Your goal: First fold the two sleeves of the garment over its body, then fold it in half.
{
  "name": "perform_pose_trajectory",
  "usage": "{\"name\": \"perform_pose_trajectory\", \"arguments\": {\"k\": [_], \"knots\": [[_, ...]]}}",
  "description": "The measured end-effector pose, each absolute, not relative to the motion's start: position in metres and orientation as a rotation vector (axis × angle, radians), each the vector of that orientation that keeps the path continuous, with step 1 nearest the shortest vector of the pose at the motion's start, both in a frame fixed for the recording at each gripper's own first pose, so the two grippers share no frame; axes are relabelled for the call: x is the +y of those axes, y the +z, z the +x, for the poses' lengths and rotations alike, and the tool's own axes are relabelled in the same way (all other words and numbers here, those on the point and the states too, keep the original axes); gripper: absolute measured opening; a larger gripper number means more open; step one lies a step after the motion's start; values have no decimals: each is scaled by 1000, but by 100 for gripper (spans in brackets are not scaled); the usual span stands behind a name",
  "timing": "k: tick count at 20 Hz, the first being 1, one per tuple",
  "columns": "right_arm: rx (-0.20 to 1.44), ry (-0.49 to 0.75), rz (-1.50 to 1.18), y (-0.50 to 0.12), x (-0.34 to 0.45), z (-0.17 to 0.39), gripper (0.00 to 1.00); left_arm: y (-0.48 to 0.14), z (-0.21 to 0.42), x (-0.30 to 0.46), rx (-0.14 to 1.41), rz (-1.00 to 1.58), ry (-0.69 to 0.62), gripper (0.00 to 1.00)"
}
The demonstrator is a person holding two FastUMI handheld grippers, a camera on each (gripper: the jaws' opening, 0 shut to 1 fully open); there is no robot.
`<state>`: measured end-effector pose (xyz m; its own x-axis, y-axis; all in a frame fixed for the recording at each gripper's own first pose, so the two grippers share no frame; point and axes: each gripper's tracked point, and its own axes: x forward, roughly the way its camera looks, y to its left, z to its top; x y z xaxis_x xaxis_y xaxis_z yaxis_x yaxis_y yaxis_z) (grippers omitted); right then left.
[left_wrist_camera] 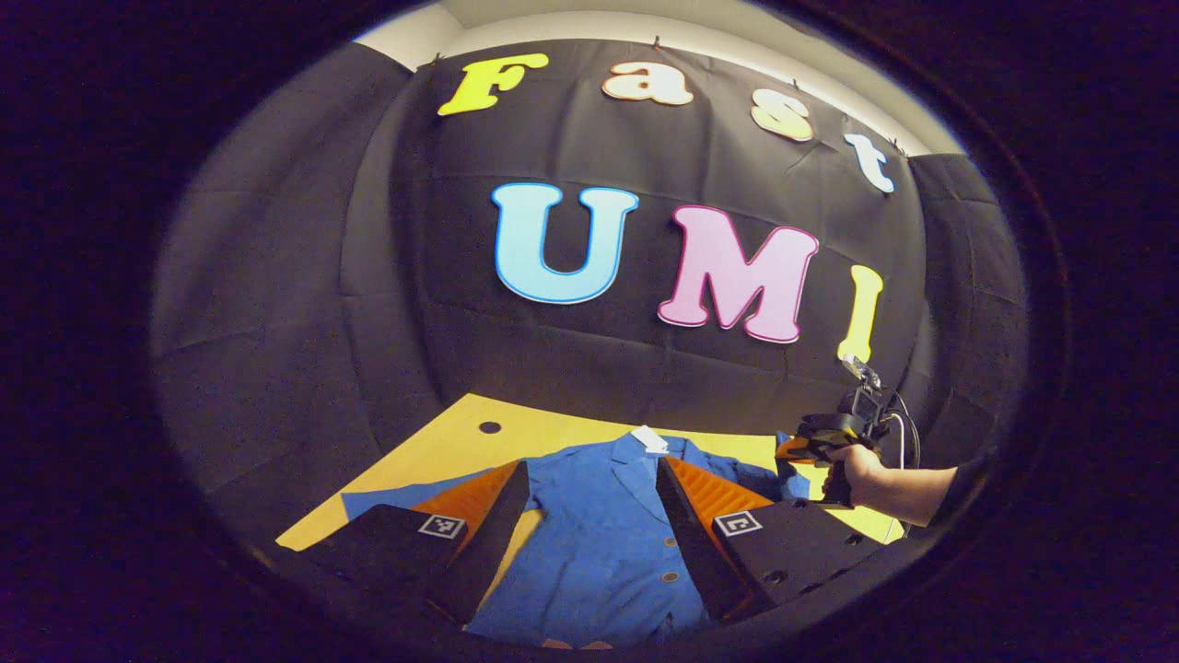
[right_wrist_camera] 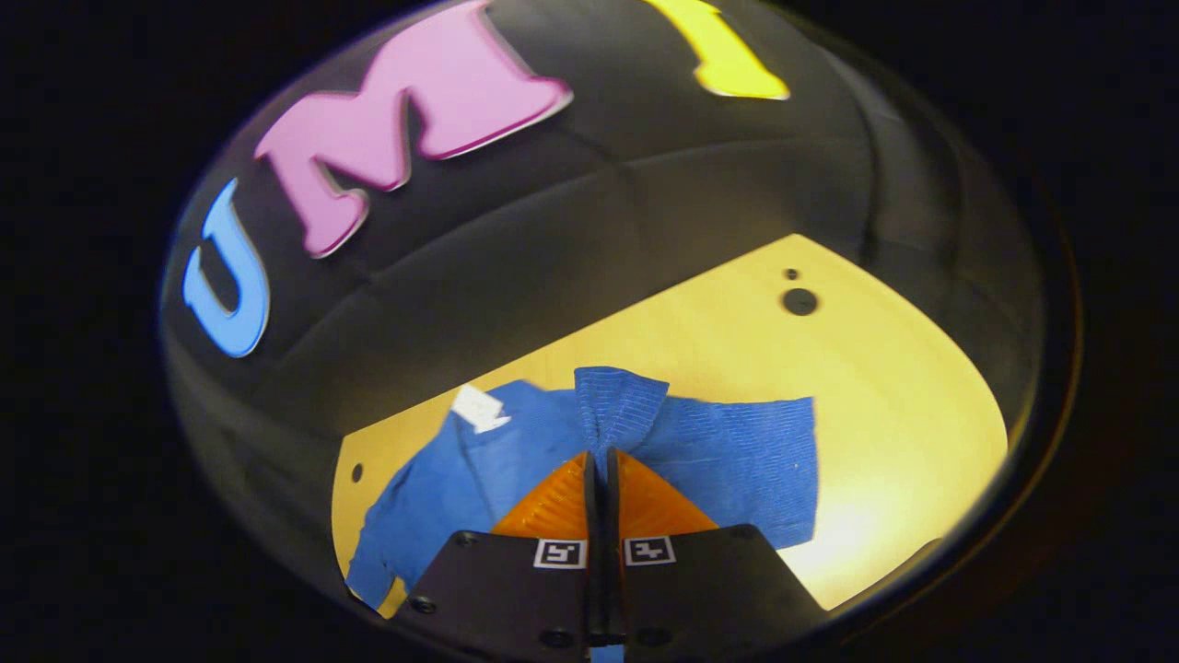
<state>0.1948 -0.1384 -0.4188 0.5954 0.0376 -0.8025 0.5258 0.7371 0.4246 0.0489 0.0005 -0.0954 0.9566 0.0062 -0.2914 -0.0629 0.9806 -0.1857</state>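
Left gripper view: a blue shirt (left_wrist_camera: 599, 543) lies spread flat on the yellow table (left_wrist_camera: 442, 442), collar toward the far edge with a white tag (left_wrist_camera: 650, 439) at the neck and a row of buttons (left_wrist_camera: 670, 576) running down its front. Left gripper (left_wrist_camera: 594, 479) hovers above the body of the garment, its two fingers (left_wrist_camera: 502, 525) spread wide apart and gripping nothing, with the shirt front visible between them. To the right, a hand (left_wrist_camera: 852, 474) holds the right gripper (left_wrist_camera: 801, 456) low over the right side of the shirt, near the right sleeve. A dark round hole (left_wrist_camera: 490, 427) marks the table near its far left corner. Right gripper view: the same shirt (right_wrist_camera: 737, 460) lies on the table (right_wrist_camera: 884, 405), its white tag (right_wrist_camera: 479, 407) to the left. Right gripper (right_wrist_camera: 599, 453) has its fingers (right_wrist_camera: 553, 506) drawn together with only a thin gap between them, and a raised fold of blue sleeve fabric (right_wrist_camera: 619, 405) stands up directly at the fingertips, apparently pinched there and lifted off the flat part of the garment. Two dark holes (right_wrist_camera: 799, 301) show in the table toward the far right
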Motion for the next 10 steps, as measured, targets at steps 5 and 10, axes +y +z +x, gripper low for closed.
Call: {"name": "perform_pose_trajectory", "arguments": {"k": [5, 10], "knots": [[942, -86, 675, -446, 20, 281, 1, -114, 5, 77, 315, -235, 209, 81], [1070, 13, 557, -495, 123, 300, 1, -145, -53, 147, 363, -282, 388, 80]]}}
